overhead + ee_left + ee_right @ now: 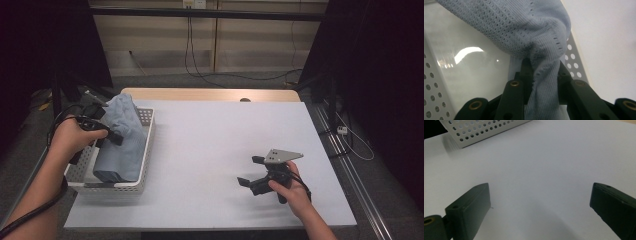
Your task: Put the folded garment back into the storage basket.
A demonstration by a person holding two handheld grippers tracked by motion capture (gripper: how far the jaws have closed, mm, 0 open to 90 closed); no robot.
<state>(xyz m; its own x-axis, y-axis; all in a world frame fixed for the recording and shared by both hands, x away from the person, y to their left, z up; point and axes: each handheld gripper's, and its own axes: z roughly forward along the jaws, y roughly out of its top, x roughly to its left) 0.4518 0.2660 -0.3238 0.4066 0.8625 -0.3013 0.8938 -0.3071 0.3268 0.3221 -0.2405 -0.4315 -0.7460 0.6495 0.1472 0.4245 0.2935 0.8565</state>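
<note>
The left tool [111, 136] is clenched on a fold of the light blue knitted garment [122, 140], which lies in the white perforated basket [145, 150] at the left edge of the surface [225, 150]. In the left gripper view the ribbed cloth [544, 82] runs straight down between the two black jaws, bunched tight, with the basket's shiny floor and its perforated wall [574, 65] behind it. The garment's long axis runs from the near end of the basket to its far end, where the cloth rises in a peak above the far rim; the left tool grips it about midway along, from the left side.

The right tool [252, 172] sits low over the near right part of the surface, well apart from the basket, jaws spread wide and holding nothing; its own view looks across bare white surface toward a basket corner [484, 130]. The left hand [75, 137] is therefore far nearer the cloth. Any lift out likely goes up and rightward over the basket's right wall, toward the open middle of the surface.
</note>
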